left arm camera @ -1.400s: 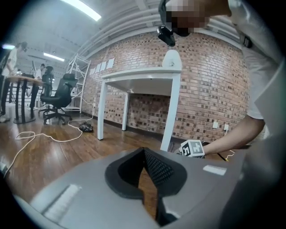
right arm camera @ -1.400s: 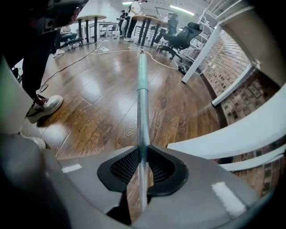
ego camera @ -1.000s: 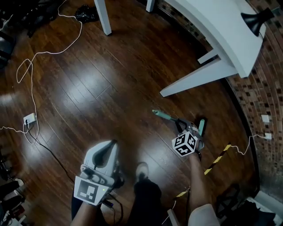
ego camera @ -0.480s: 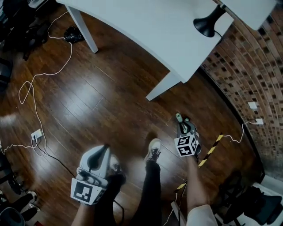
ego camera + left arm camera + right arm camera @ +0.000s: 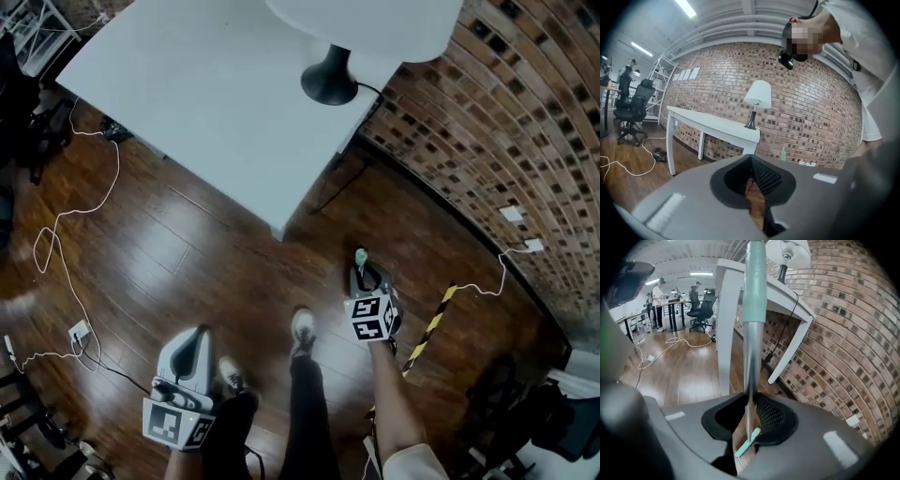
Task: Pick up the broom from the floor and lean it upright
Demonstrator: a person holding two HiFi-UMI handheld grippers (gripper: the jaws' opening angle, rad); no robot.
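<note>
Between the jaws of the right gripper (image 5: 750,414), the broom (image 5: 753,329) rises, clamped by its smooth round metal shaft below a mint sleeve; the left gripper (image 5: 752,161) is closed, empty.

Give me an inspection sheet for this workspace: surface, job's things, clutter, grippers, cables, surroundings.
Surface: dark, glossy wooden floor.
Job's things: broom held near upright, mint grip on top, head down below.
Clutter: small dark bundle on the floor by a table leg.
Grippers: right gripper, jaws shut on the broom handle; left gripper, jaws together, nothing between them.
Cables: white cable looping across the floor to a plug block; black-and-yellow striped cable; white lead to a wall socket.
Surroundings: white table with a lamp; brick wall; office chairs.
</note>
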